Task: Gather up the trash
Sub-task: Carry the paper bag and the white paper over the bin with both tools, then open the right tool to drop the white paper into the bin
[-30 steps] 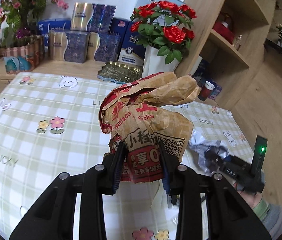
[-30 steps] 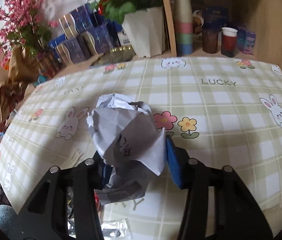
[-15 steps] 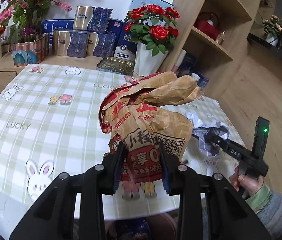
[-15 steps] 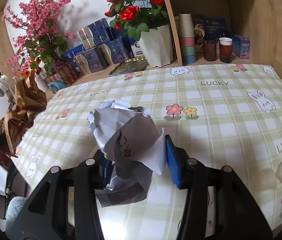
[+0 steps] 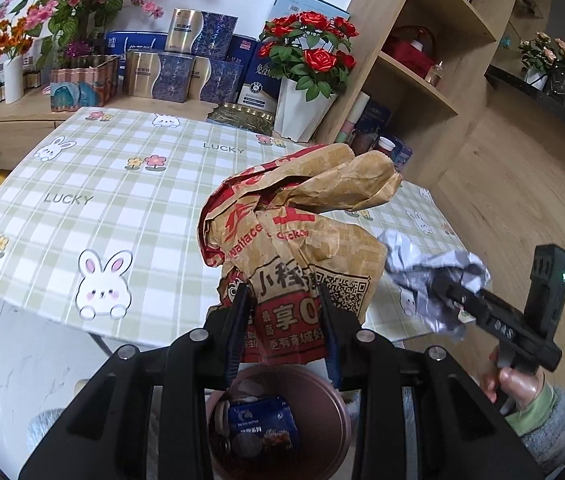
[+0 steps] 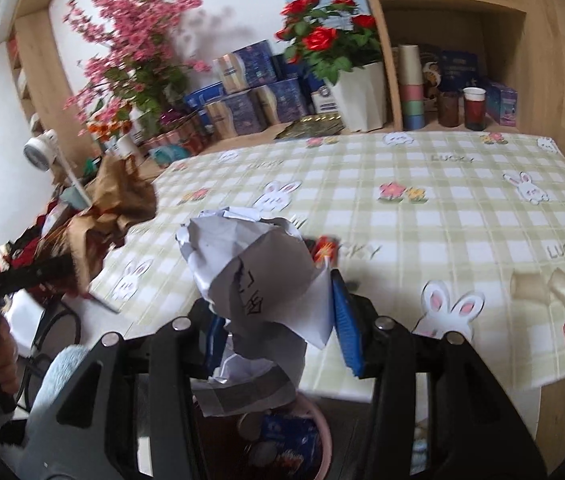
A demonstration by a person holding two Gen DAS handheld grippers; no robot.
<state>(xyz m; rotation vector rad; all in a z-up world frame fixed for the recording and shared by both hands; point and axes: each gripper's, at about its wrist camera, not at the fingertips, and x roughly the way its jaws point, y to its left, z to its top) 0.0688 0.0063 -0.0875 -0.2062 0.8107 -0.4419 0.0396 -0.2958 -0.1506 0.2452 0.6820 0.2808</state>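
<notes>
Both grippers loaded: left gripper [image 5: 284,322] w/ paper bag [image 5: 298,240], right gripper [image 6: 278,334] w/ crumpled paper [image 6: 250,276], over bin [image 5: 336,404].

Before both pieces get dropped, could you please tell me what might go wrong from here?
1. The crumpled brown paper bag in the left gripper is wide against the pink bin mouth below; it could catch the rim or fall outside.
2. The crumpled white paper in the right gripper hangs near the table edge, so it may miss the bin.
</notes>
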